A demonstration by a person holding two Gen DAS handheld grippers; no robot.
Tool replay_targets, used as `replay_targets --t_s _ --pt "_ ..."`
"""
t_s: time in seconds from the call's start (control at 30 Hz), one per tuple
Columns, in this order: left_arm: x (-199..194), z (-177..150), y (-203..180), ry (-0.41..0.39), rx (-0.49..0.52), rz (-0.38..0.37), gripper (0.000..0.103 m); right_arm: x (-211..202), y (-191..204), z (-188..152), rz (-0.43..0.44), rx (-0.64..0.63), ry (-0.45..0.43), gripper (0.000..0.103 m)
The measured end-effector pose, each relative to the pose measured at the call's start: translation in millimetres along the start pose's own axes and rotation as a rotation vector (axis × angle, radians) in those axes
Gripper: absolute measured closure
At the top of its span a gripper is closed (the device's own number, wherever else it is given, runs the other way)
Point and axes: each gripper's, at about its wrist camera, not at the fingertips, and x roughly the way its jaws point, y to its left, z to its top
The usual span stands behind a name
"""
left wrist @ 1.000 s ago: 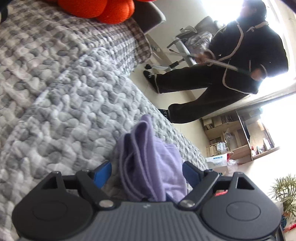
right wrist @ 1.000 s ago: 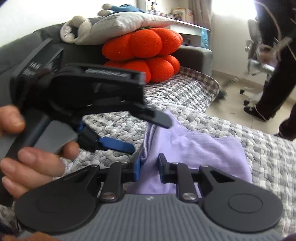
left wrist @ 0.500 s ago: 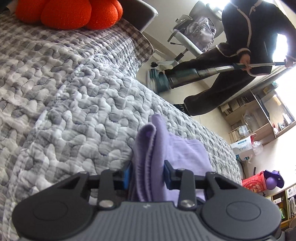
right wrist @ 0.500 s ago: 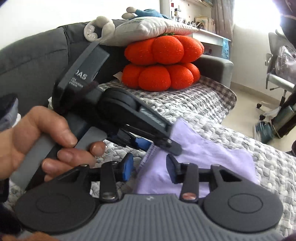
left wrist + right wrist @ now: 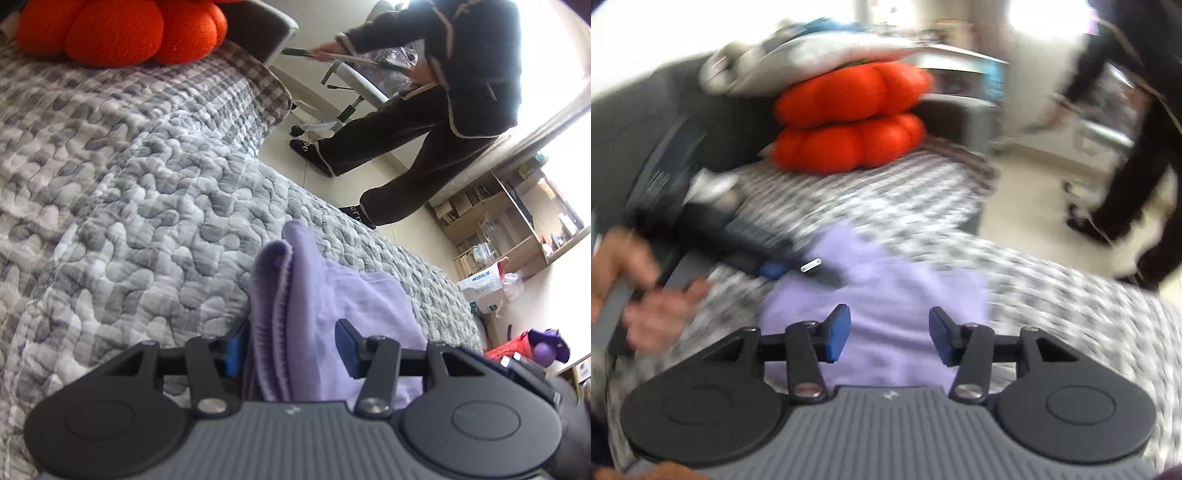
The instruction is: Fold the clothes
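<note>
A lilac garment [image 5: 332, 295] lies folded on the grey quilted cover [image 5: 147, 206]. Its doubled edge stands up between the jaws of my left gripper [image 5: 291, 343]. Those jaws are opening: the left pad still brushes the fold and the right pad stands clear of it. In the blurred right wrist view the same garment [image 5: 886, 280] lies flat beyond my right gripper [image 5: 890, 336], whose jaws are also opening with nothing pinched between them. The left gripper [image 5: 798, 269], held by a hand [image 5: 646, 295], sits at the garment's left edge.
Orange pumpkin cushions [image 5: 849, 122] and a pale pillow are stacked at the sofa's far end. A person in dark clothes [image 5: 443, 110] works on the floor beyond the quilt's edge, near an office chair [image 5: 354, 88]. Wooden shelves [image 5: 517, 221] stand at the right.
The left jaws closed in on the standing fold, then widened slightly. The right jaws spread apart and that gripper swung away from the left one, blurring its view.
</note>
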Motion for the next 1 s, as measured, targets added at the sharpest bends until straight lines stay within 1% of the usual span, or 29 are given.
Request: replay_targets --t_s 0.07,0.1,0.17,0.23,0.33,0.47,0.53,0.63,0.73,0.8,0.83,0.9,0.93,0.97,1.0 --pt "1 1 1 -0.001 -0.008 0.011 0.066 -1 -31 3 0.018 0.162 0.016 0.052" --pt "2 2 3 0.001 -0.022 0.01 0.068 1 -46 2 0.036 0.245 0.025 0.052" --pt "2 3 8 0.007 -0.055 0.004 0.075 4 -72 -3 0.068 0.38 0.038 0.052" --pt "2 5 13 0.015 -0.087 -0.007 0.078 10 -90 -10 0.116 0.488 0.053 0.052" --pt "1 4 14 0.016 -0.103 -0.013 0.078 18 -105 -16 0.203 0.596 0.067 0.052" --pt "0 1 13 0.013 -0.109 -0.008 0.076 25 -108 -15 0.236 0.608 0.051 0.052" --pt "-2 -1 11 0.012 -0.107 -0.007 0.075 33 -106 -16 0.252 0.633 0.066 0.052" --pt "-1 -1 11 0.014 -0.131 -0.009 0.073 39 -99 -19 0.261 0.621 0.105 0.05" --pt "2 -1 6 0.023 -0.123 -0.024 0.067 41 -97 -21 0.261 0.604 0.091 0.05" --pt "5 -3 1 0.023 -0.1 -0.007 0.067 43 -98 -21 0.263 0.615 0.083 0.05" --pt "6 -4 -1 0.02 -0.091 0.0 0.068 44 -98 -22 0.263 0.619 0.078 0.05" --pt "7 -3 -1 0.016 -0.093 0.015 0.074 46 -98 -23 0.258 0.627 0.067 0.051" --pt "7 -3 -1 0.015 -0.099 0.019 0.079 47 -97 -23 0.248 0.628 0.061 0.055" --pt "7 -2 0 0.014 -0.105 0.022 0.083 47 -95 -24 0.236 0.624 0.053 0.062" --pt "7 -2 0 0.01 -0.11 0.024 0.084 46 -93 -24 0.222 0.613 0.042 0.067"
